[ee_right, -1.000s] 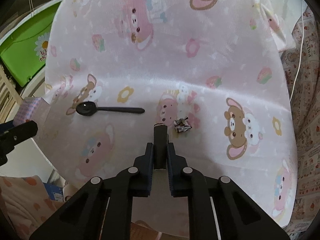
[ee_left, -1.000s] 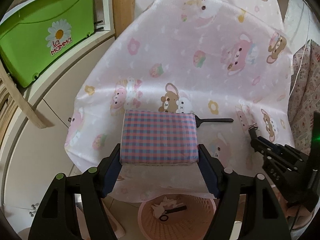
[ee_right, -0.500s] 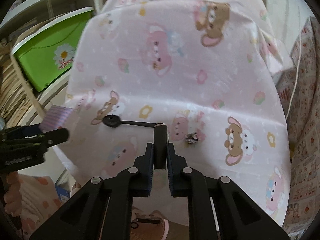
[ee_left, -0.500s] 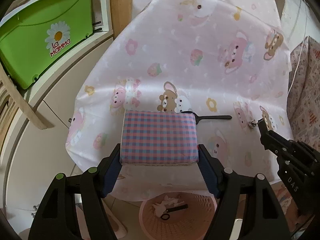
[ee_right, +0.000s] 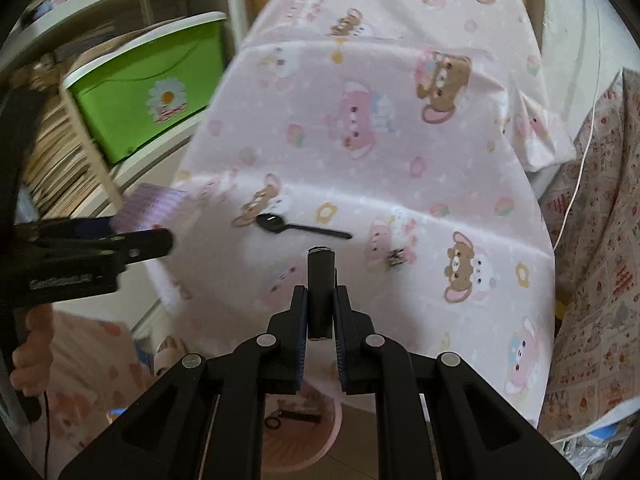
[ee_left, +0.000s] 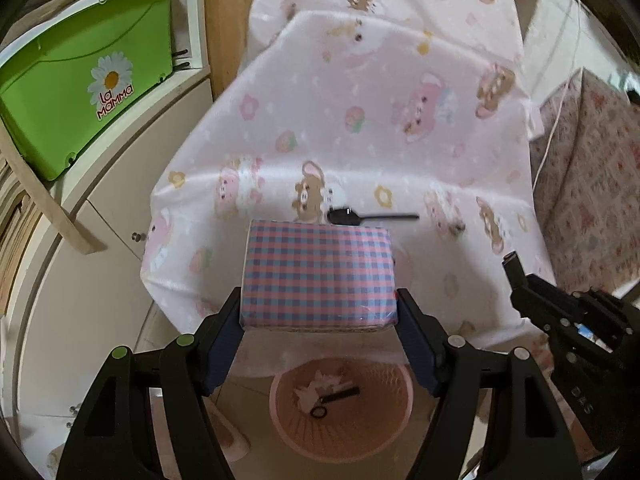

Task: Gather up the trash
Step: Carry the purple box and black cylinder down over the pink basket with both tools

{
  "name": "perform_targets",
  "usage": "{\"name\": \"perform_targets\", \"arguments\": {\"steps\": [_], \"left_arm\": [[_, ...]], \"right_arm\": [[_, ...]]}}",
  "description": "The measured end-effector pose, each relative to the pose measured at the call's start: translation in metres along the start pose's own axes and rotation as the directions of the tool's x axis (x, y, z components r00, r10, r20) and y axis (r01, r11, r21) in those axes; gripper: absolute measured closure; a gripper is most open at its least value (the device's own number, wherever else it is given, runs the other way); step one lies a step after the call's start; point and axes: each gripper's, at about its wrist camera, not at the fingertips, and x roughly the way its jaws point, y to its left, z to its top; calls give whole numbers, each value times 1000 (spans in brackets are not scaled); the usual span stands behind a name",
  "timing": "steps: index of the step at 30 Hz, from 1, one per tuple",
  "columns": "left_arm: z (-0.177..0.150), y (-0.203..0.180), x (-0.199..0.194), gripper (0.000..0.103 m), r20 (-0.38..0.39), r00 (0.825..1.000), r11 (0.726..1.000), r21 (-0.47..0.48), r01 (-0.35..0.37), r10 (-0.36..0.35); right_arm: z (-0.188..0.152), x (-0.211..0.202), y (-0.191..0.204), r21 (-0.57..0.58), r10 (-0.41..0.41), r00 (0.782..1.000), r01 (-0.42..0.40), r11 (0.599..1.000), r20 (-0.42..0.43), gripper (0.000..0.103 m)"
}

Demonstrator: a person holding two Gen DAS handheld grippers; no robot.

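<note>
Holding both loads above the table edge, each gripper has the pink bin (ee_left: 340, 396) straight below its jaws. The left gripper (ee_left: 319, 312) grasps a checked box (ee_left: 318, 274) across its width; the right gripper (ee_right: 320, 308) is clenched on a dark tube (ee_right: 320, 292), long axis pointing forward. The bin lies nearer the left. A spoon (ee_right: 298, 228) and a small scrap (ee_right: 395, 258) remain on the cloth (ee_left: 360, 140), well ahead.

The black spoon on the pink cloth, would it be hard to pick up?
Probably a bit fiddly. The black spoon lies flat on the cloth, so fingers get little edge. It looks thin and plastic, so likely light and stiff. Its glossy bowl may slip.
</note>
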Motion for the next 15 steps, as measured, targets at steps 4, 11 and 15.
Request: {"name": "perform_targets", "arguments": {"steps": [4, 11, 15], "left_arm": [[-18, -3, 16, 33, -32, 999, 999, 22, -25, 25], [-41, 0, 44, 33, -117, 993, 1000, 19, -22, 24], [-49, 1, 59, 33, -185, 982, 1000, 9, 26, -24]], "right_arm": [[-16, 5, 8, -9, 33, 999, -33, 999, -11, 89], [-45, 47, 3, 22, 47, 989, -44, 999, -140, 89], [-53, 64, 7, 15, 62, 978, -60, 998, -198, 89]]}}
